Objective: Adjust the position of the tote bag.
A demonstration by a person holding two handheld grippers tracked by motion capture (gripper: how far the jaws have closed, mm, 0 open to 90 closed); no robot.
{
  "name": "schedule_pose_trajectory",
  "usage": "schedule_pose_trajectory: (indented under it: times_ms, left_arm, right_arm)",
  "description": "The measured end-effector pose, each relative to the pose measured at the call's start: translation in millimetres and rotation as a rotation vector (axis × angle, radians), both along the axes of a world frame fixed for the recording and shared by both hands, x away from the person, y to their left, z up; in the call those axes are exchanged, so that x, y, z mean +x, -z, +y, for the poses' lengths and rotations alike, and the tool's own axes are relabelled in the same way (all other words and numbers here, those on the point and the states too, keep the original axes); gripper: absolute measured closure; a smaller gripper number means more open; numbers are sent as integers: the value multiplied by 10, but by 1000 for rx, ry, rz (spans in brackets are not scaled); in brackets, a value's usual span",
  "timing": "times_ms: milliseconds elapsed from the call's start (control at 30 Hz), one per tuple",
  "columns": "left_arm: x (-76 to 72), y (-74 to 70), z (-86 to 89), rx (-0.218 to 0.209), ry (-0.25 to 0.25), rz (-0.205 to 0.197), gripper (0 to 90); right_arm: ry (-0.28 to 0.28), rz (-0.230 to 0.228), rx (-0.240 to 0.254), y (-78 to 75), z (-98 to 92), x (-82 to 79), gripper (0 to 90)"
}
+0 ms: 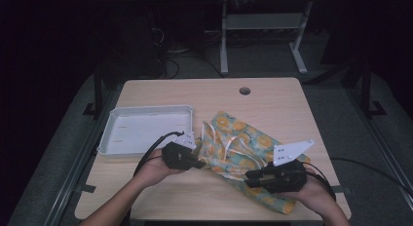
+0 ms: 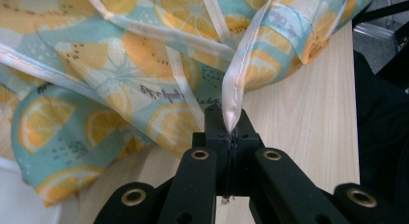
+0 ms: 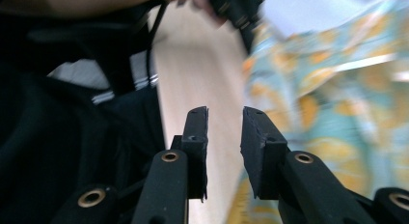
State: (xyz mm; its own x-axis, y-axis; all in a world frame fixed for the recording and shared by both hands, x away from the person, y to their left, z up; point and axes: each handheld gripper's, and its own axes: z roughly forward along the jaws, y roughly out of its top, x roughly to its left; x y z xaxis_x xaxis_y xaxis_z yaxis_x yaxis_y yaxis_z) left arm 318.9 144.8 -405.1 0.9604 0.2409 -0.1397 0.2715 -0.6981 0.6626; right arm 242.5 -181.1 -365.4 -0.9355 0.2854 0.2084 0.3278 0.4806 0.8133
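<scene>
Dark room all around, with one pale wooden table point(image 1: 160, 197) lit in the middle. On its right half lies a crumpled lemon-print cloth point(image 1: 243, 143) with white ribbon ties. The left gripper point(image 1: 200, 163) sits at the cloth's left edge, its jaws pinched tight on the end of one white ribbon point(image 2: 238, 84), which rises from the jaws toward the fabric. The right gripper point(image 1: 249, 178) rests over the cloth's near right part, jaws parted with nothing between them, fabric just beside one jaw. A white tray point(image 1: 146, 131) stands to the cloth's left, near the left hand point(image 1: 158, 171).
</scene>
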Motion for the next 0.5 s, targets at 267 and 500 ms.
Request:
schedule_pose_trajectory:
  times_ms: [267,500]
  left_arm:
    - [-125,38,146,28,-3,17,894]
    - [-296,97,393,39,-26,53,894]
  right_arm:
    - [233,-23,-69,-41,-390,268,731]
    - [310,9,-120,185,-535,373,739]
